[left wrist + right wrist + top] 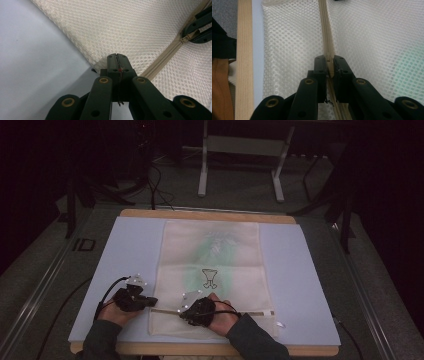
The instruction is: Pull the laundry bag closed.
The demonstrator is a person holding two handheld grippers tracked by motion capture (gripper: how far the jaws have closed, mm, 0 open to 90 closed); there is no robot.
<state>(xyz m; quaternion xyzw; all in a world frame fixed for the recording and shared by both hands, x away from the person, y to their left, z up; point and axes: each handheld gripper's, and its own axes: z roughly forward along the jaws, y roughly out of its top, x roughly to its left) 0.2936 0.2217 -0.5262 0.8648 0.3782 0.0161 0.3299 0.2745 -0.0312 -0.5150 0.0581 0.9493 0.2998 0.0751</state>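
1. Lying flat on the pale blue rectangular table top (305,285), the cream mesh zip bag (212,265) reaches from the far edge almost to the near edge.
2. The left gripper (117,58) is clenched on the bag's left edge, near the near left corner of the bag.
3. The right gripper (330,65) is closed around the beige zipper pull (331,70) on the beige zipper strip (325,30), which runs parallel to the table's near edge.
4. Both grippers are near each other.
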